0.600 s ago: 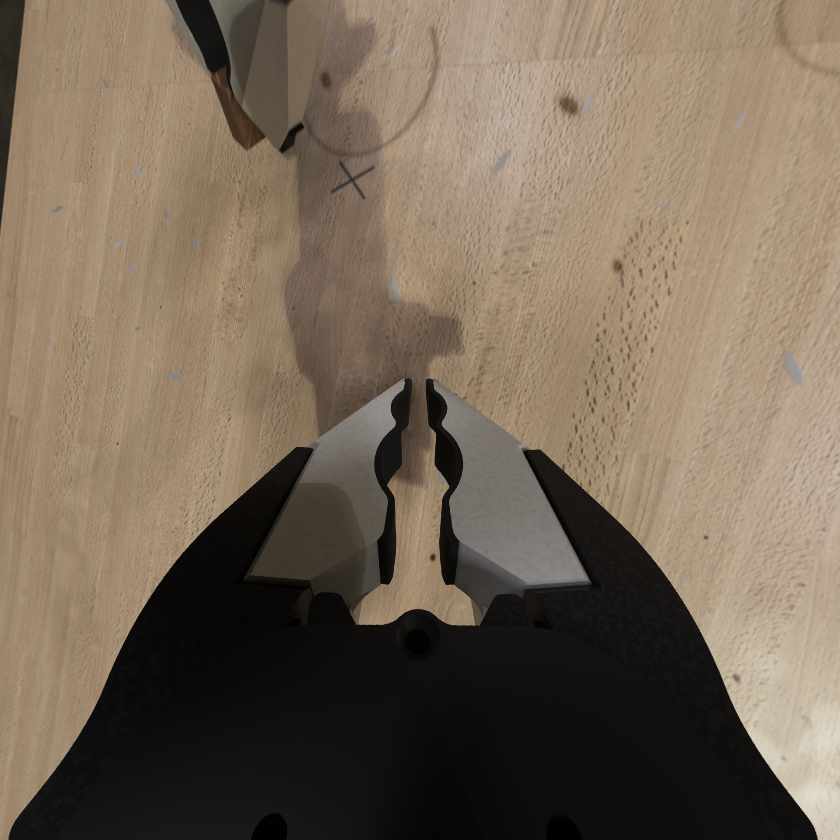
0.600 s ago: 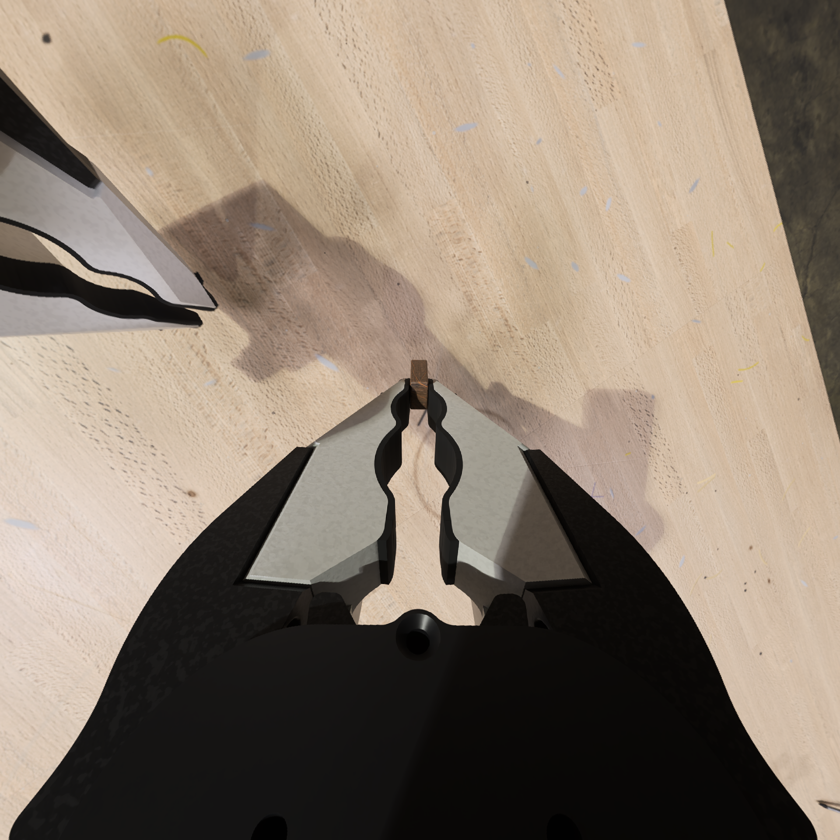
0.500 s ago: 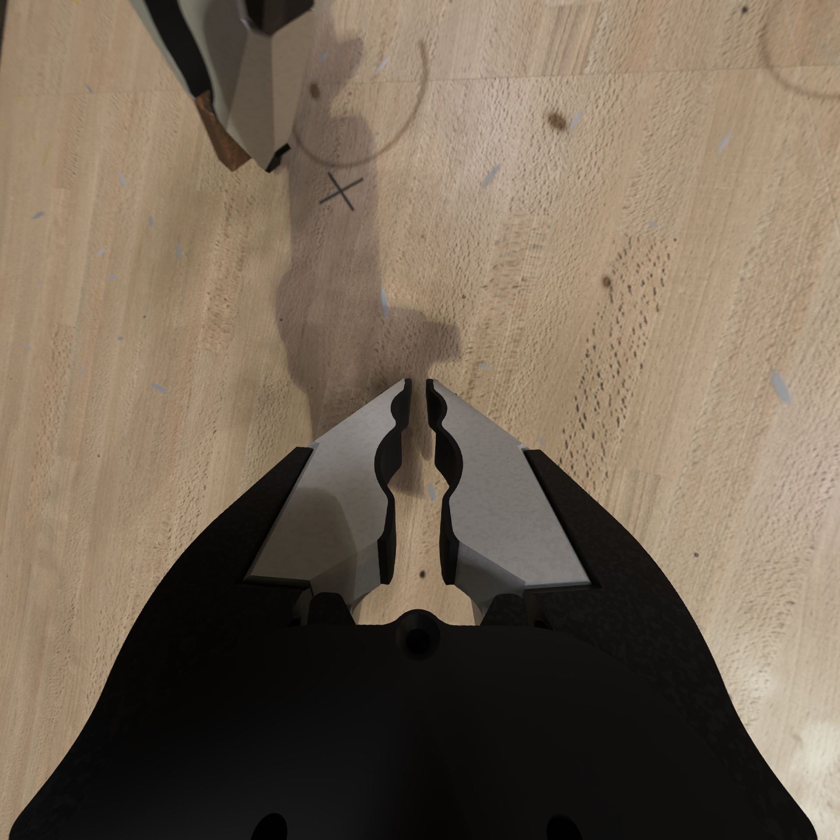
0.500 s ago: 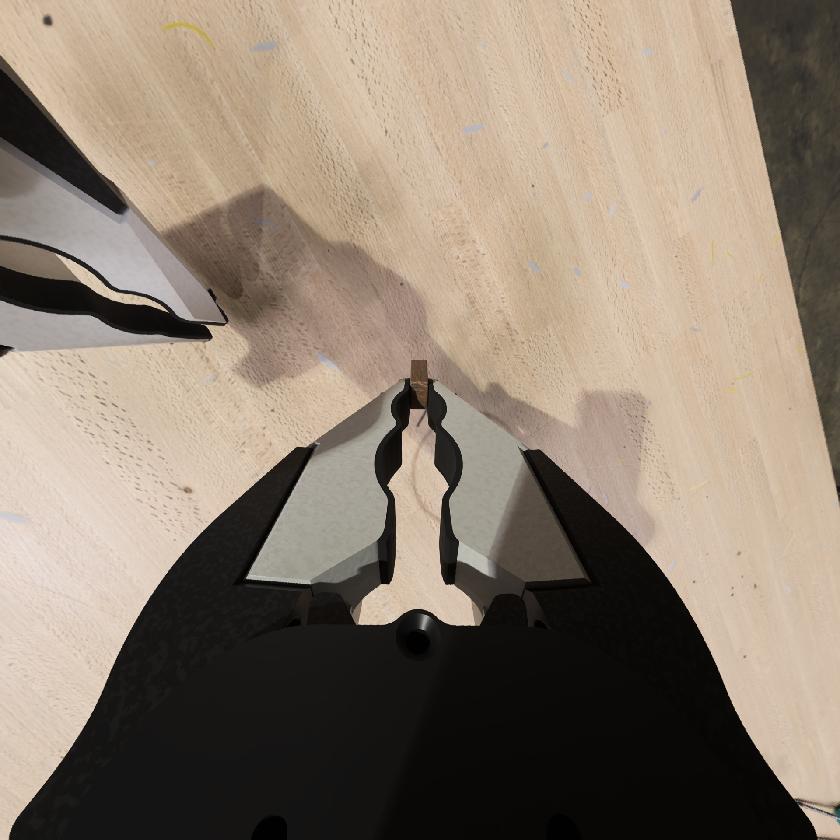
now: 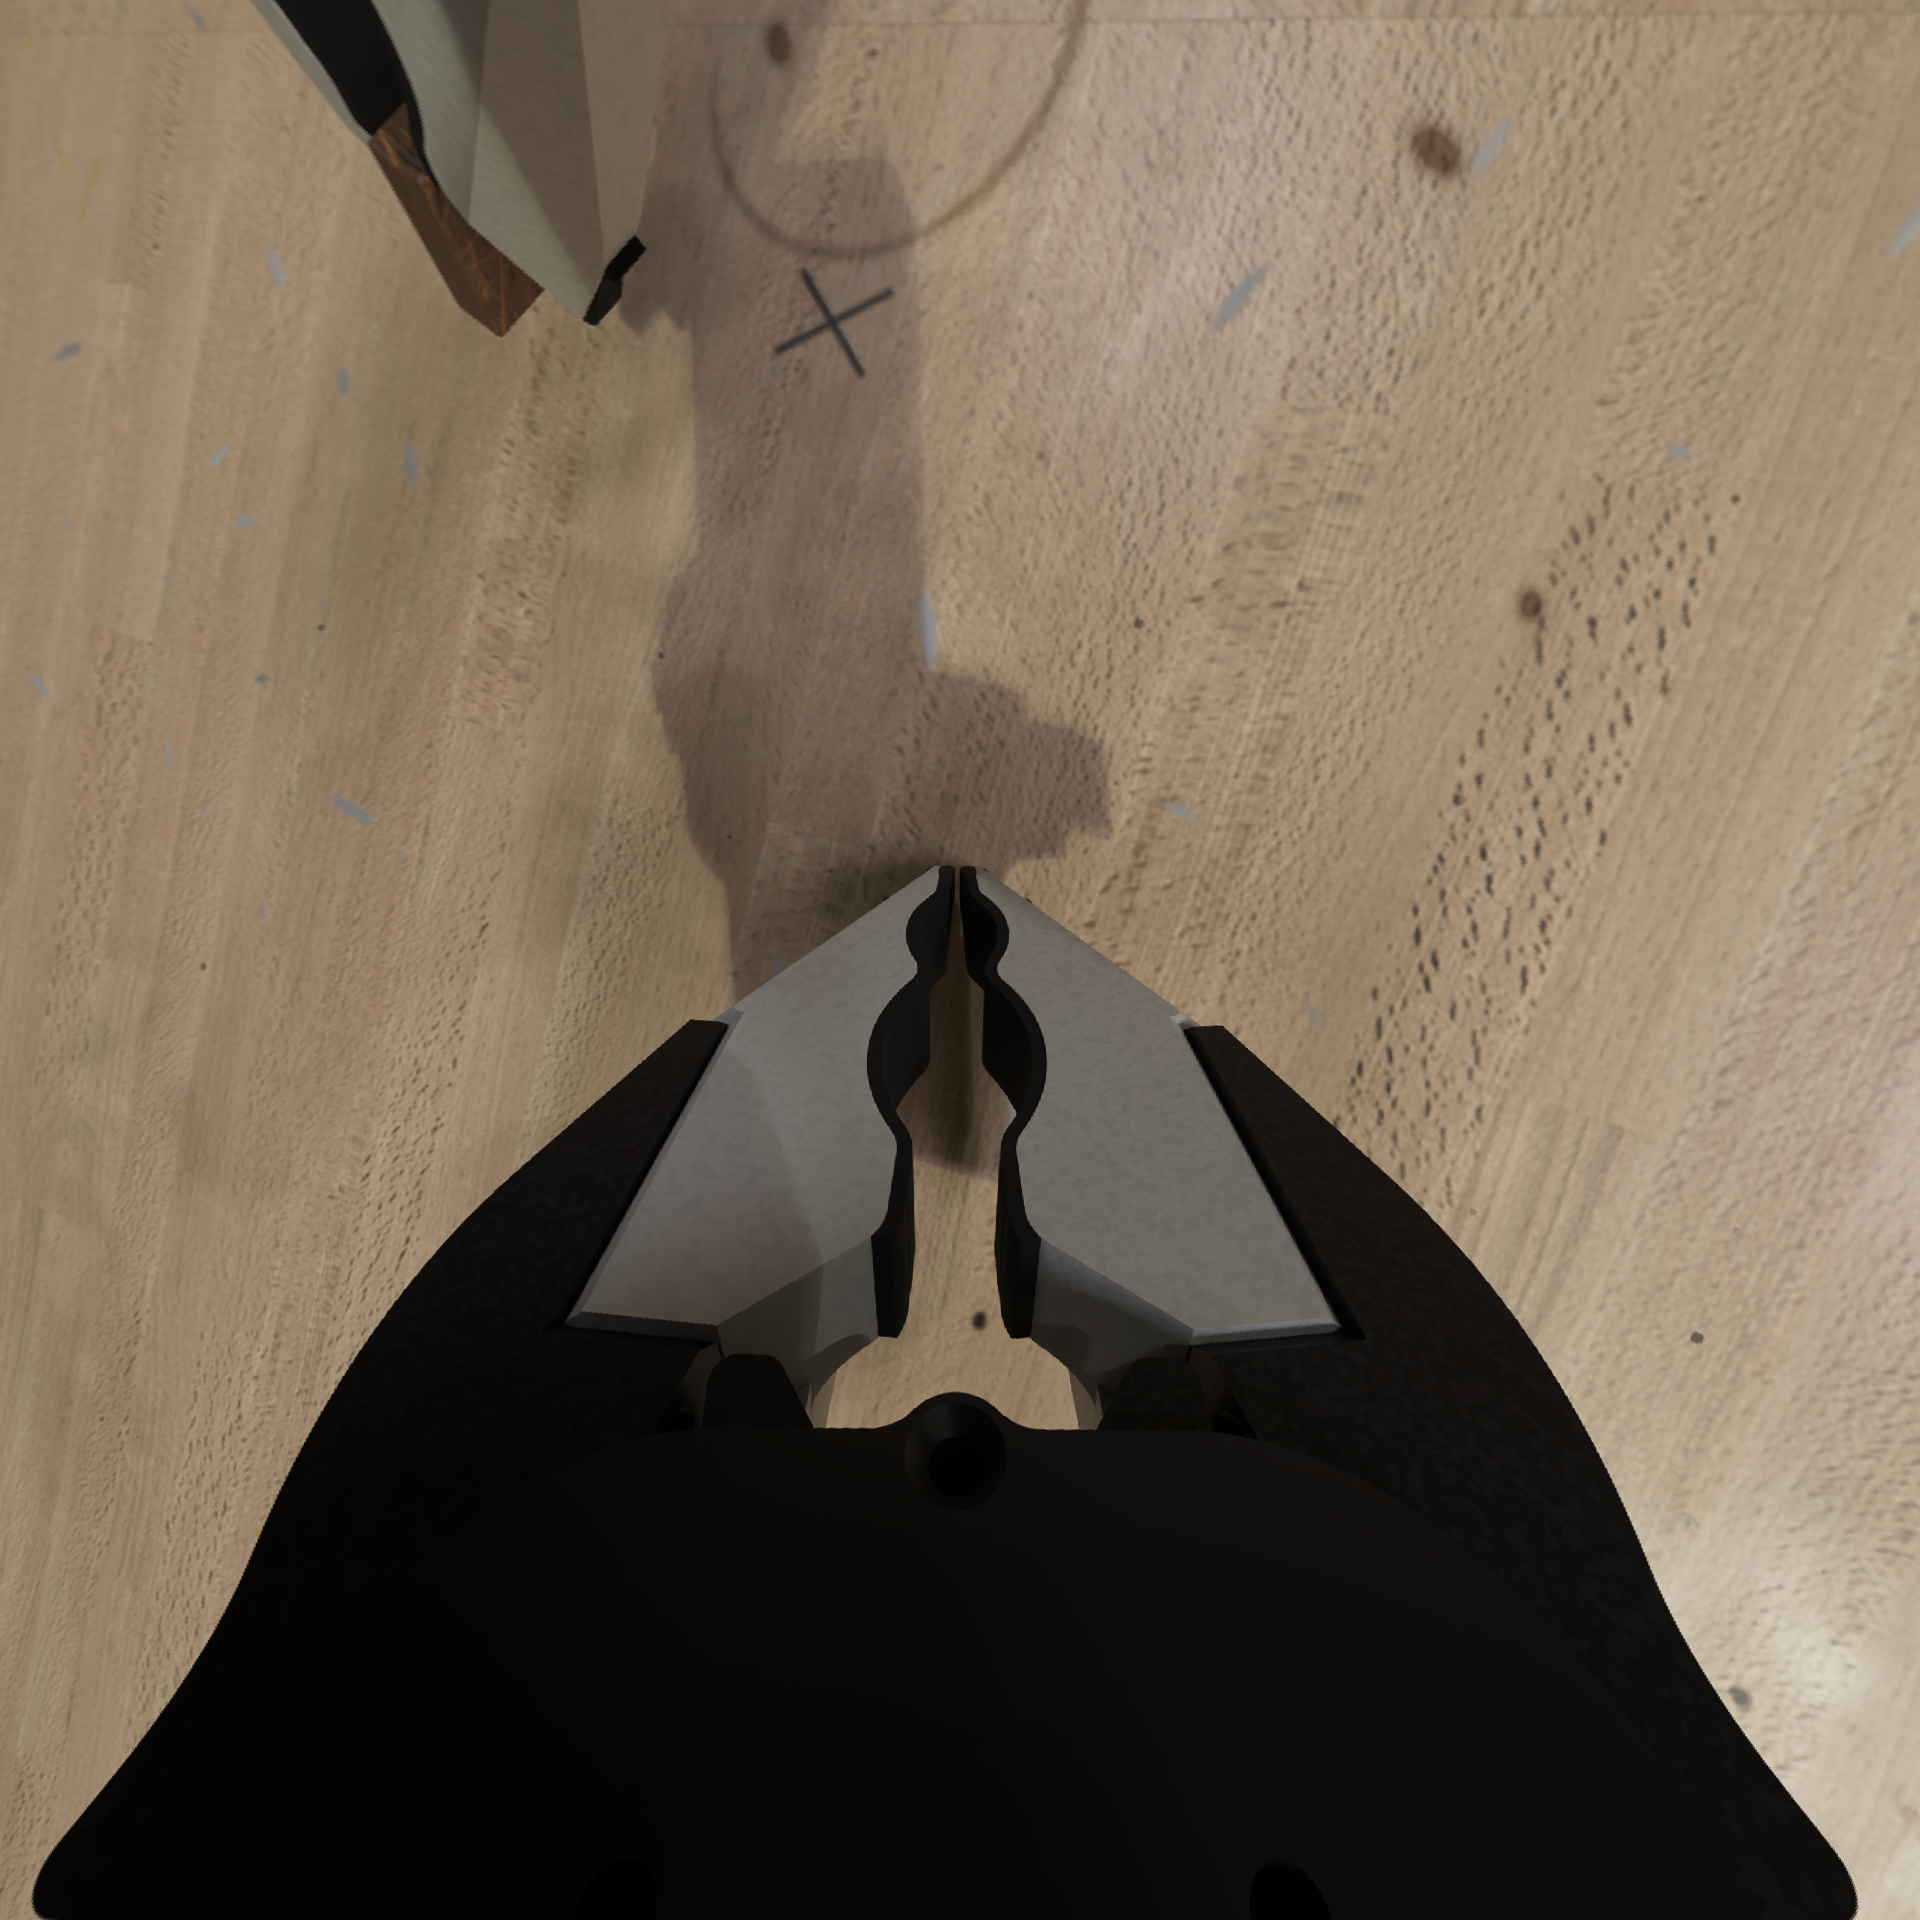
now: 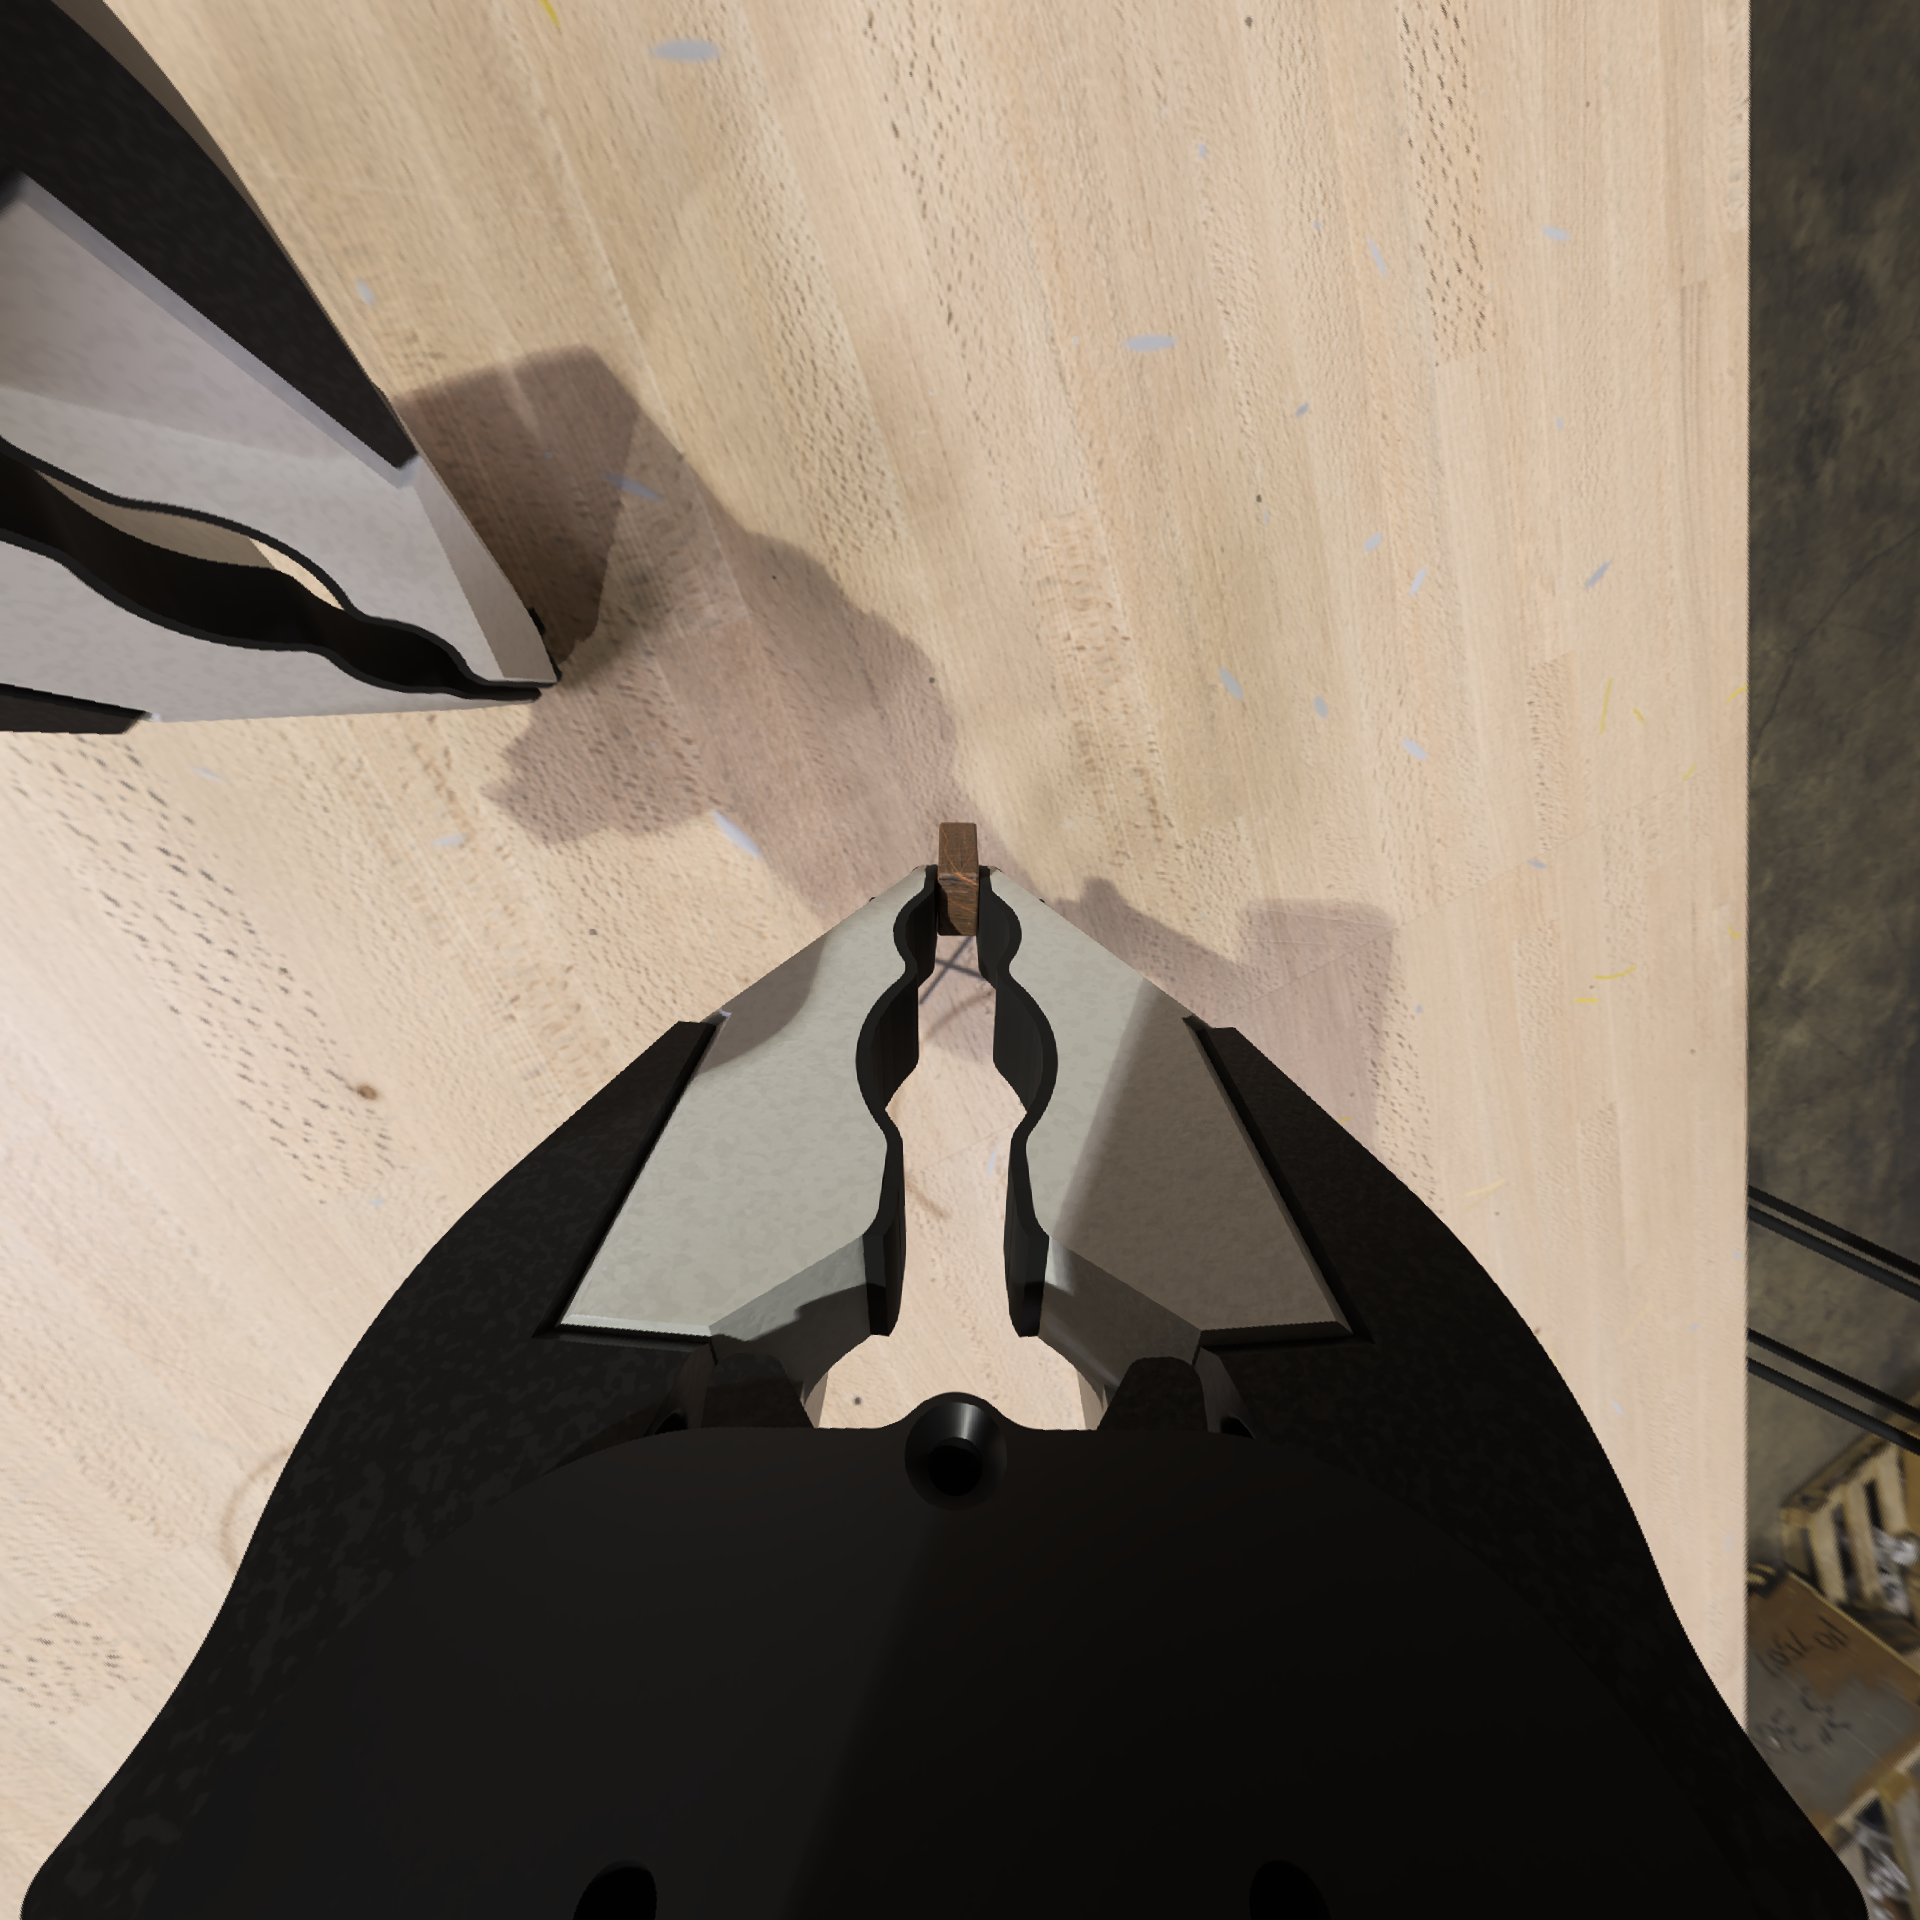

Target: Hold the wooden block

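Observation:
A small dark-brown wooden block (image 6: 958, 883) is pinched between the tips of my right gripper (image 6: 958, 875), held above the light wooden table (image 6: 1247, 520). The block also shows in the left wrist view (image 5: 457, 244) at the top left, clamped in the right gripper (image 5: 520, 156) there. My left gripper (image 5: 956, 873) is shut and empty, its tips nearly touching, over the table. It shows in the right wrist view (image 6: 520, 665) at the left, beside the block and apart from it.
A pencilled cross (image 5: 831, 322) and a drawn arc (image 5: 935, 208) mark the table below the right gripper. The table's right edge (image 6: 1749, 727) drops to a dark floor with wooden pallets (image 6: 1849, 1558).
My left gripper has closed its narrow gap and drawn closer to the right gripper. The right gripper keeps its hold on the block.

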